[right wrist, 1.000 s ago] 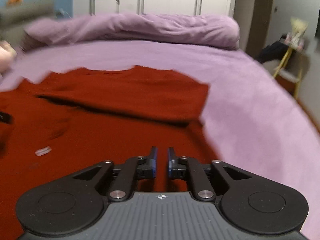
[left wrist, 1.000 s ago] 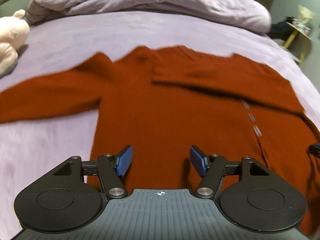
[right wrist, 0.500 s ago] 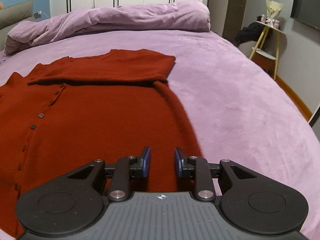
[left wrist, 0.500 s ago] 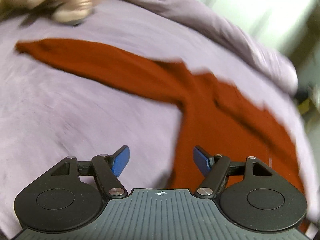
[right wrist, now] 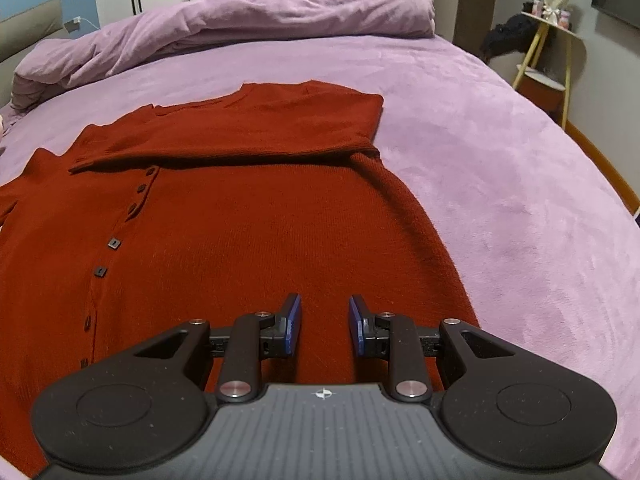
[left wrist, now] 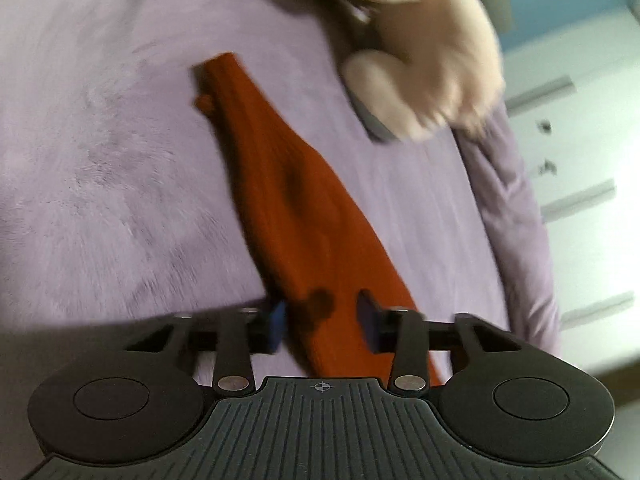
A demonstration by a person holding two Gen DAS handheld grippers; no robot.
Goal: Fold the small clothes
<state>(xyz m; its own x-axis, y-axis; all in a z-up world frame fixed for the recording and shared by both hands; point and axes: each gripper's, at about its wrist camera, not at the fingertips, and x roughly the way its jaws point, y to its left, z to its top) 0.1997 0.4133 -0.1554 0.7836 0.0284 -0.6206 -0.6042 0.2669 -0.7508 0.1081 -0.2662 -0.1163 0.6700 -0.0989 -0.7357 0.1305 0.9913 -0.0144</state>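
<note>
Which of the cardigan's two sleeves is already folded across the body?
The sleeve in the right wrist view: it lies across the chest of the cardigan. The other sleeve lies stretched out on the bed, under the open left tool.

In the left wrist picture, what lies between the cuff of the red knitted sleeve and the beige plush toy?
Only bare purple bed sheet separates the red knitted sleeve from the beige plush toy in the left wrist view; nothing else lies there.
</note>
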